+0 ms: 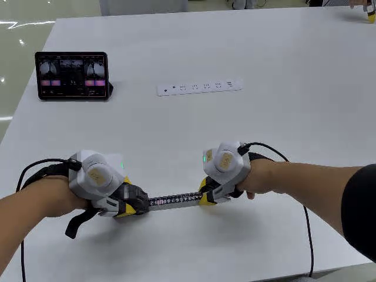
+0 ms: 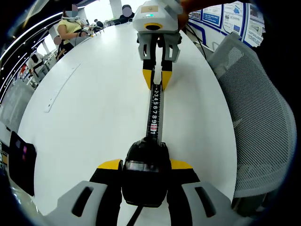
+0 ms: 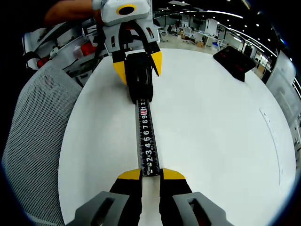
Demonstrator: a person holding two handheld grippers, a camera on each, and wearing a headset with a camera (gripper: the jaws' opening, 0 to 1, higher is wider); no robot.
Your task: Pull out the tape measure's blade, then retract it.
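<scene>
Tape measure case (image 2: 146, 181) on white worktop (image 1: 235, 53), clamped in left tongs (image 2: 146, 165). Right tongs (image 3: 150, 175) pinch blade (image 3: 146, 136) end. Numerals 2–9 legible, red mark blurred; hook hidden; case label unreadable.

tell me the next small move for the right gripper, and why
Probably draw the right gripper a little farther from the left gripper, straight along the table. Its jaws are shut on the tip of the blade, the left gripper clamps the tape measure case, and only a short stretch of blade is out, so the pull looks unfinished.
</scene>
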